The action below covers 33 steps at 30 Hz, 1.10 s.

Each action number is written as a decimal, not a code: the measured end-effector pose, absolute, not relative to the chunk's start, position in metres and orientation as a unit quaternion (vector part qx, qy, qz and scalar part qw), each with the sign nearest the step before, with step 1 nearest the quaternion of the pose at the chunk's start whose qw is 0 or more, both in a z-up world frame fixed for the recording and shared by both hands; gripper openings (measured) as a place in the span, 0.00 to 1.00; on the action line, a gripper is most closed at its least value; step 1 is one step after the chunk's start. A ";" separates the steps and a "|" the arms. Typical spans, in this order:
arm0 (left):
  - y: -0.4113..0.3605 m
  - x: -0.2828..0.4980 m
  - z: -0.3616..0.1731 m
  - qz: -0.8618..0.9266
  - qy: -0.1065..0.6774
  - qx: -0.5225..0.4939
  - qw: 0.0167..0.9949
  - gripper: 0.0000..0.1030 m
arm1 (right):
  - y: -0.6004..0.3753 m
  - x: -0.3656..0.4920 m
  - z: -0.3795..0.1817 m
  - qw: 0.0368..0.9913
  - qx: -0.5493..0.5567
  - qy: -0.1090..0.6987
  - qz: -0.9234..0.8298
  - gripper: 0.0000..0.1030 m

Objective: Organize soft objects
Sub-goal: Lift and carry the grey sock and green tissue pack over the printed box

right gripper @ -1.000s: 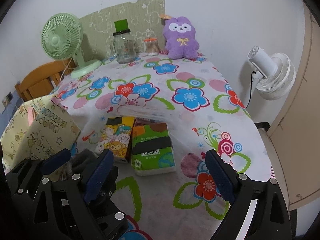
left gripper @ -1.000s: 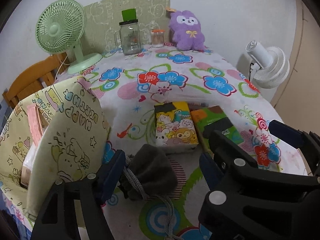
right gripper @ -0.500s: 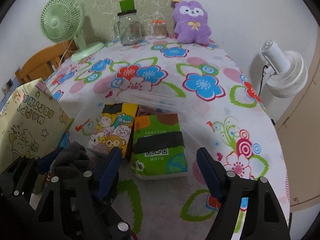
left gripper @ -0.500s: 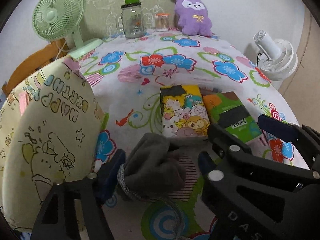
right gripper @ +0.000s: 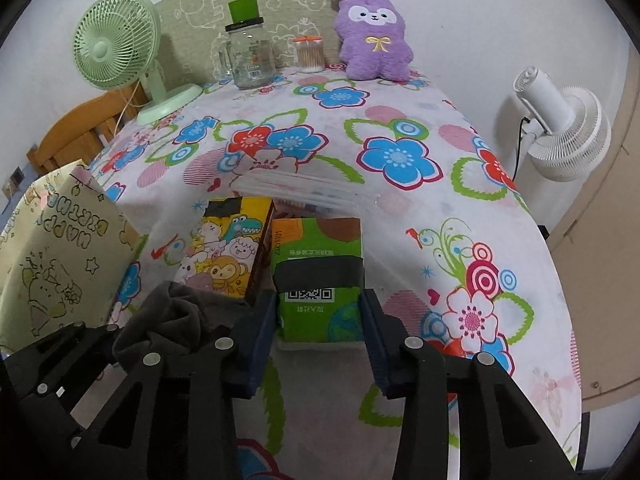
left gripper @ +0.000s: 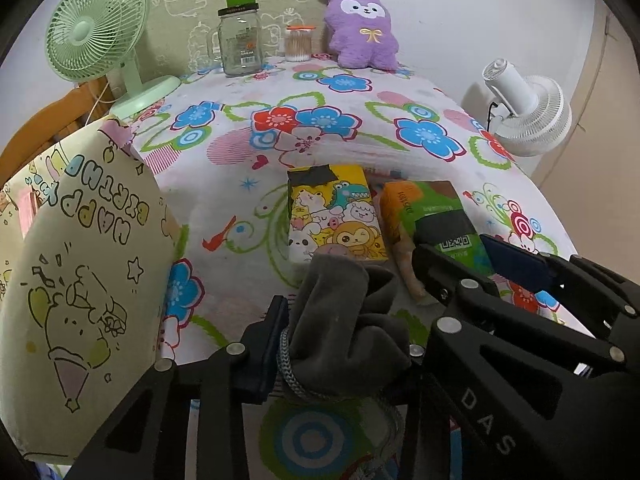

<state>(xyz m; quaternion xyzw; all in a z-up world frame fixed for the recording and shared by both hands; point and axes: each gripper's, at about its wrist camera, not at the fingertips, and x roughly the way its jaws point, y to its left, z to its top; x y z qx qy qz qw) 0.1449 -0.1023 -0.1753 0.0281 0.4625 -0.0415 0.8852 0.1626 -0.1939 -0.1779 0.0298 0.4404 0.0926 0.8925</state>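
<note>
- Grey drawstring pouch [left gripper: 344,328] sits low in the middle of the left wrist view, bunched between the left gripper [left gripper: 344,344] fingers, which have just been closing and now pinch it.
- Green tissue pack [right gripper: 318,276] lies in the lower middle of the right wrist view; the right gripper [right gripper: 320,320] has just been closing, and its blue pads [right gripper: 260,328] press the pack's two sides.
- Cartoon-print tissue pack [right gripper: 228,252] lies just left of the green one, touching it.
- Yellow paper bag [left gripper: 76,280] stands at the left edge of the frame.
- Floral tablecloth [right gripper: 400,160] covers the table; a purple plush [right gripper: 374,36], glass jar [right gripper: 248,56] and green fan [right gripper: 120,52] stand along its far, upper edge.
</note>
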 end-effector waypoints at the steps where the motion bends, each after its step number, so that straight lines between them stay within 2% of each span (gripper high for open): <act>1: -0.103 0.144 -0.175 -0.043 0.462 0.028 0.885 0.37 | -0.195 0.162 -0.178 0.892 0.033 0.441 0.093 0.43; 33: -0.095 0.099 -0.097 -0.077 0.386 0.040 0.918 0.36 | -0.192 0.099 -0.091 0.928 0.044 0.366 0.064 0.42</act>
